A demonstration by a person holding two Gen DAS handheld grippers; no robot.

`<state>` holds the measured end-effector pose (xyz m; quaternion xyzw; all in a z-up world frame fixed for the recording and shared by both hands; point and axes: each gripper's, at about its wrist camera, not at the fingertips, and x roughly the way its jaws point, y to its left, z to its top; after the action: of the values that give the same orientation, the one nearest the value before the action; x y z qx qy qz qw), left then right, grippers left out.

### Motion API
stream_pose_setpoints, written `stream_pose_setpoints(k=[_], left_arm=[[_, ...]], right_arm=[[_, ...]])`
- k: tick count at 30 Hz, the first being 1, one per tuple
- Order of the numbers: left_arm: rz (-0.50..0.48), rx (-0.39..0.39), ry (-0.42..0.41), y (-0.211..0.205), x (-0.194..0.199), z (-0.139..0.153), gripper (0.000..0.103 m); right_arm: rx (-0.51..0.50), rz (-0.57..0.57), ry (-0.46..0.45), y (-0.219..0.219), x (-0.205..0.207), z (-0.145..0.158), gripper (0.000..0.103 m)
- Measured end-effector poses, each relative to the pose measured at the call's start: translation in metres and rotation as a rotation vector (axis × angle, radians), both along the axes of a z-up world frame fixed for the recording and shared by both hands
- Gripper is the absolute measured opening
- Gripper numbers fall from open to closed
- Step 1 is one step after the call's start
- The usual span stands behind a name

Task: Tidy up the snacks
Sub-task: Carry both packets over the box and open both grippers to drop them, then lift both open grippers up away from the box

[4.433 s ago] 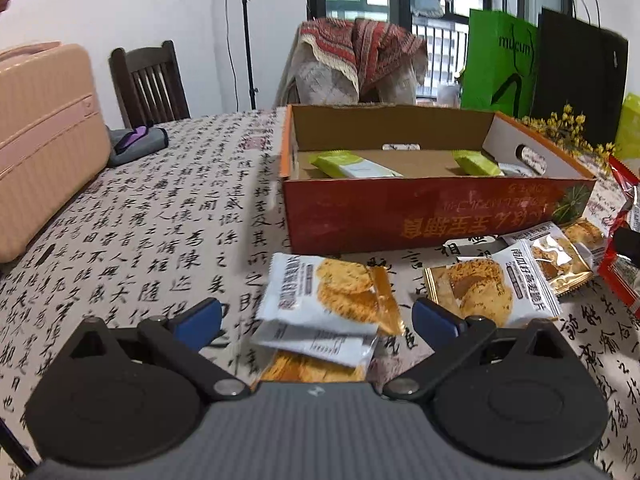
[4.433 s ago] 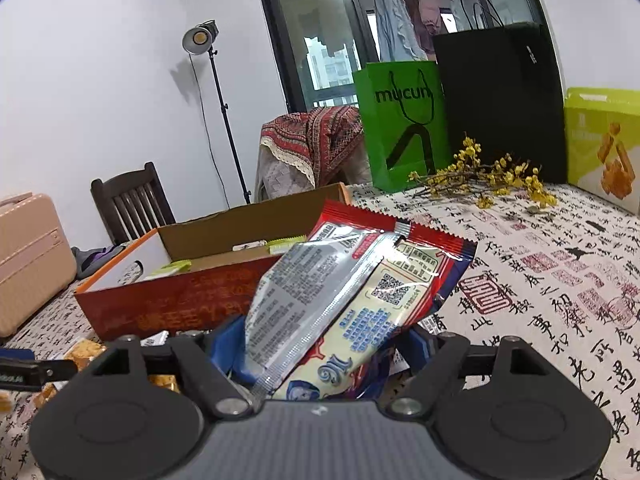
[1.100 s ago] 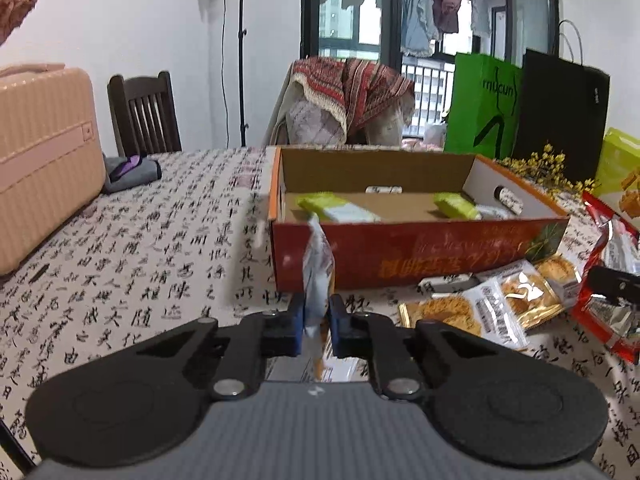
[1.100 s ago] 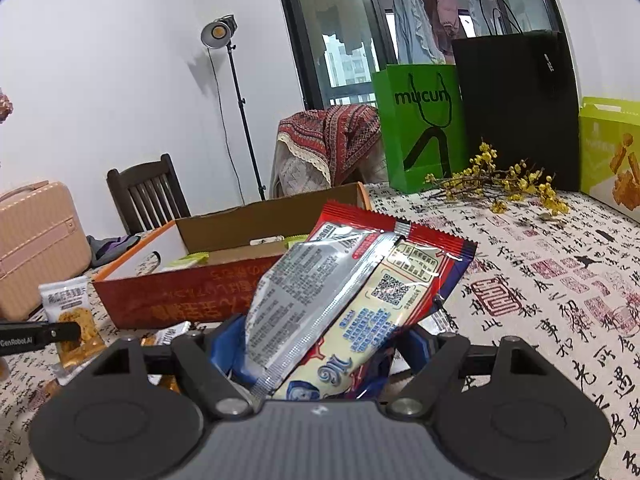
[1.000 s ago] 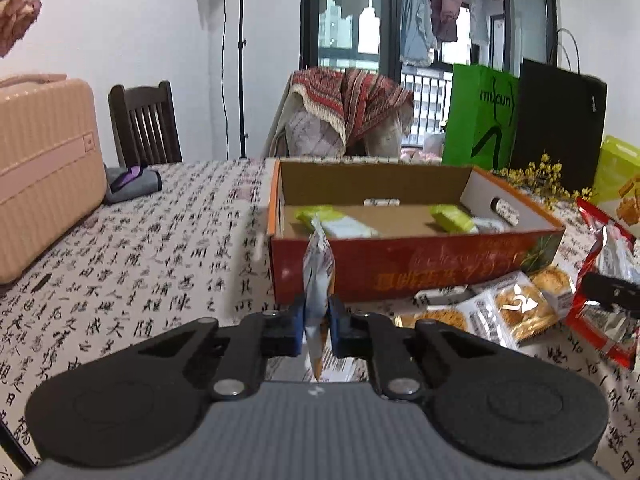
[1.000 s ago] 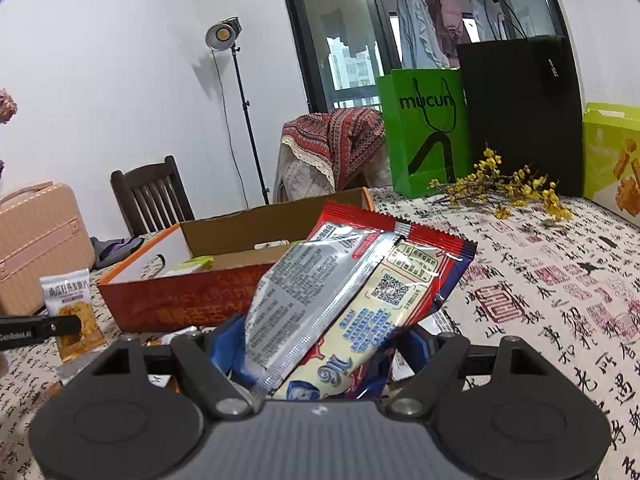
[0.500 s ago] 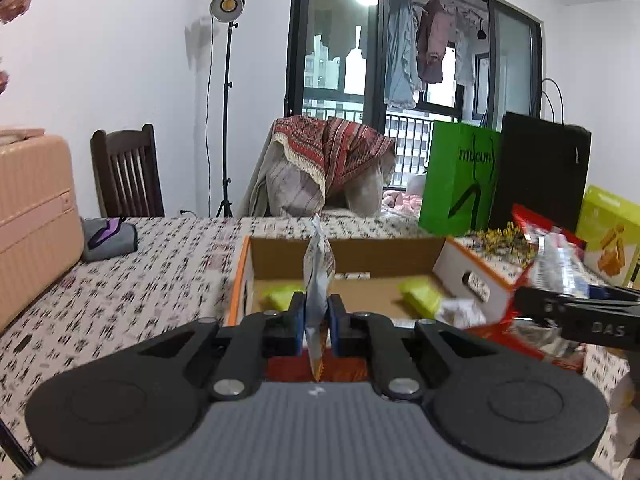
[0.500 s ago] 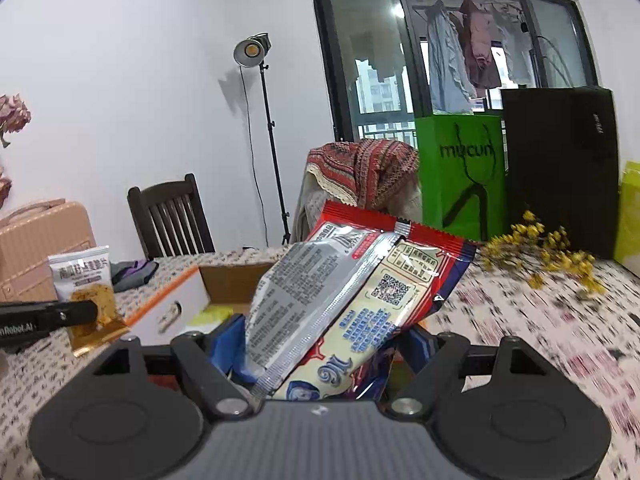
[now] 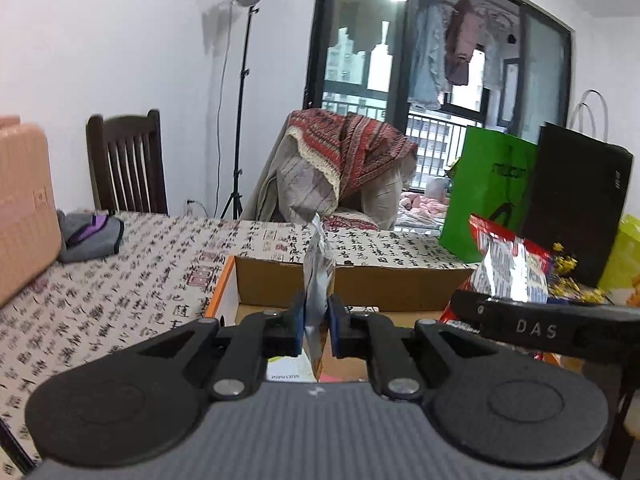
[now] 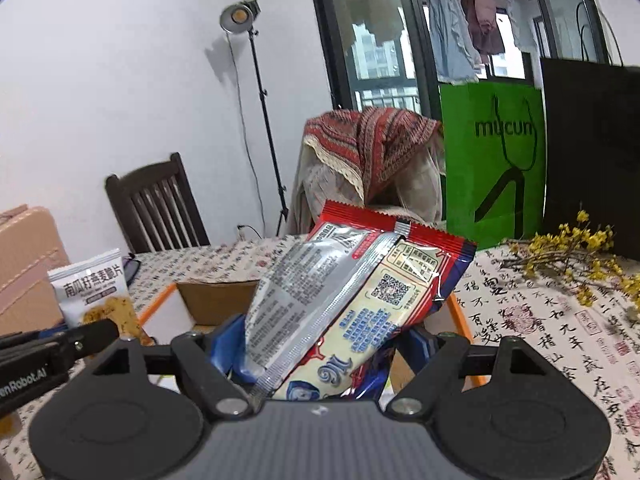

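Note:
My left gripper [image 9: 316, 330] is shut on a white cracker packet [image 9: 318, 280], seen edge-on and held over the open cardboard box [image 9: 360, 286]. The same packet [image 10: 96, 292] shows in the right wrist view at the left, in the left gripper [image 10: 80, 340]. My right gripper [image 10: 320, 352] is shut on a red, blue and silver snack bag [image 10: 360, 300] above the box [image 10: 216, 300]. That bag [image 9: 508, 268] and the right gripper [image 9: 520, 320] show at the right of the left wrist view. The box floor is mostly hidden.
A pink suitcase [image 9: 24, 208] and a grey pouch [image 9: 90, 236] lie at the table's left. A green bag [image 10: 492, 160], a black bag [image 10: 592, 152] and yellow flowers [image 10: 568, 252] stand at the back right. A draped chair [image 9: 344, 176] and a wooden chair [image 9: 124, 164] stand behind the table.
Both grippers have risen and moved forward over the box with their packets still held. The loose cracker packets in front of the box have dropped out of view.

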<state>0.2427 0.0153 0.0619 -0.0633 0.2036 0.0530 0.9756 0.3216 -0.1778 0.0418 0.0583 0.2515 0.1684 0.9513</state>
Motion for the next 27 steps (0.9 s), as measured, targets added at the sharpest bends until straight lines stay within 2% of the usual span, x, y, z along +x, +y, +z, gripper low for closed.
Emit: stream_pose_setpoints(k=[6, 10, 11, 13, 14, 15, 17, 27], left_arm=[[-0.005, 0.024, 0.007, 0.007, 0.017, -0.031, 0.013], [-0.014, 0.024, 0.049, 0.011, 0.026, -0.045, 0.014], [-0.012, 0.016, 0.048, 0.013, 0.025, -0.046, 0.019], [-0.014, 0.005, 0.036, 0.015, 0.022, -0.045, 0.052], [-0.004, 0.003, 0.021, 0.016, 0.019, -0.045, 0.08], [0.011, 0.008, -0.002, 0.016, 0.015, -0.043, 0.093], [0.036, 0.024, -0.032, 0.015, 0.01, -0.04, 0.103], [0.073, 0.016, -0.036, 0.015, 0.005, -0.035, 0.103]], right_arm=[[-0.005, -0.006, 0.022, 0.0, 0.019, -0.03, 0.079], [-0.009, 0.031, 0.056, -0.002, 0.025, -0.043, 0.08], [-0.012, 0.036, 0.062, -0.002, 0.025, -0.046, 0.087], [-0.015, 0.038, 0.063, -0.004, 0.024, -0.047, 0.098], [-0.012, 0.037, 0.056, -0.005, 0.023, -0.046, 0.102], [-0.008, 0.031, 0.05, -0.006, 0.021, -0.045, 0.103], [0.003, 0.023, 0.039, -0.01, 0.019, -0.042, 0.103], [0.02, -0.006, -0.004, -0.019, 0.011, -0.032, 0.103]])
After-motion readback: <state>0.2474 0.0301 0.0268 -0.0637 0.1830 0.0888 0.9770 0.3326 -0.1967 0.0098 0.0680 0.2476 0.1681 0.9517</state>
